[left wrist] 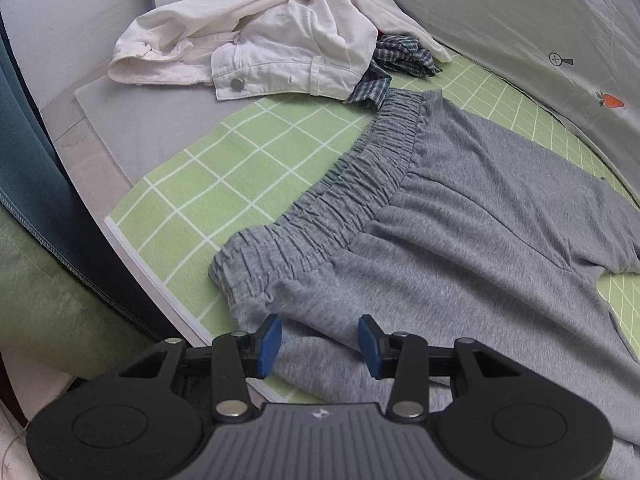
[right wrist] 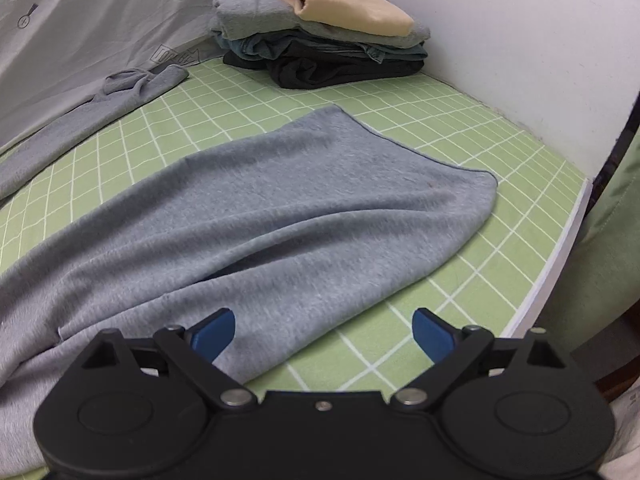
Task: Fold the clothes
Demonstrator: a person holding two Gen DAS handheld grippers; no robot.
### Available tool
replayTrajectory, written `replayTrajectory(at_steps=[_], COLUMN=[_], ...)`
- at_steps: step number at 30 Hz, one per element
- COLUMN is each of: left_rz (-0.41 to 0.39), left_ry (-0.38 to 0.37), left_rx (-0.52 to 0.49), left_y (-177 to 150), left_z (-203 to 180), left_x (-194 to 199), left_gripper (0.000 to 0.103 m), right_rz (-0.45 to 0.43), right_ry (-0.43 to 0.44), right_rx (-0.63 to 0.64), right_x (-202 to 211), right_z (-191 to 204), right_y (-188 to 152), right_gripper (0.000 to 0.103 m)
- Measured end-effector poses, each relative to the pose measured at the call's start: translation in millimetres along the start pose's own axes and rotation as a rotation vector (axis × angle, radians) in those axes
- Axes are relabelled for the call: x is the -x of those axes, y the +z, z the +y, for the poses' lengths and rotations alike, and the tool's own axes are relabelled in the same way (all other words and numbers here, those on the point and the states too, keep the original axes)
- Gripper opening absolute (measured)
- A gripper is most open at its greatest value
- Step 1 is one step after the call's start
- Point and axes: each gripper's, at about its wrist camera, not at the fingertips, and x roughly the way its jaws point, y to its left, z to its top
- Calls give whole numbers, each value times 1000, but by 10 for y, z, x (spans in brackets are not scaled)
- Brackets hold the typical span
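Grey sweatpants [left wrist: 460, 216], one pair, lie flat on the green checked mat [left wrist: 208, 184]; left claw [left wrist: 319, 346] and right claw [right wrist: 324, 334] both gape empty above them.

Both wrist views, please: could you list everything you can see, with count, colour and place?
Sweatpants: one, grey, spread on the mat; waistband in the left view, legs in the right.
Mat: one, green with white grid, under the clothes.
White jeans: one, far left of the mat, crumpled.
Plaid garment: one, blue-green check, partly under the white jeans.
Folded stack: one pile, beige, grey, blue and black layers, far end of the mat by the wall.
Sheet: one, pale grey with small prints, behind the mat.
Left gripper: blue pads, open, over the sweatpants near the waistband.
Right gripper: blue pads, open, over the edge of a leg.
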Motion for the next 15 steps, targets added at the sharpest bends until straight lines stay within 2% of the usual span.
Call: replayTrajectory(at_steps=[5,6,9,11,12,13,14,15], left_rz=[38,43,69,68,60,54,51,46], left_ry=[5,-1,-28,-15,3,22,43,44], left_rx=[-2,12,96,123,124,123,115,114], left_y=[-194,-221,-272,-278,-275,-272,-269,-267], left_z=[-97,-101,-85,-112,-138,-165,-188,-197], left_x=[19,15,-52,-79,-84,-87,-89,-80], left_gripper=[44,44,43,41,30,8,1,0], right_rz=[33,40,49,54,58,62,62,60], right_ry=[47,57,95,96,91,87,92,96], right_rx=[-164,-196,-231,-205,-184,-165,-160,-155], right_x=[-141,-169,-215,-244,-262,-279,-277,-272], right_z=[-396,-475,-549,-525,-511,-501,-514,-530], right_y=[114,137,199,243,267,292,307,322], right_gripper=[67,67,51,27,18,2,1,1])
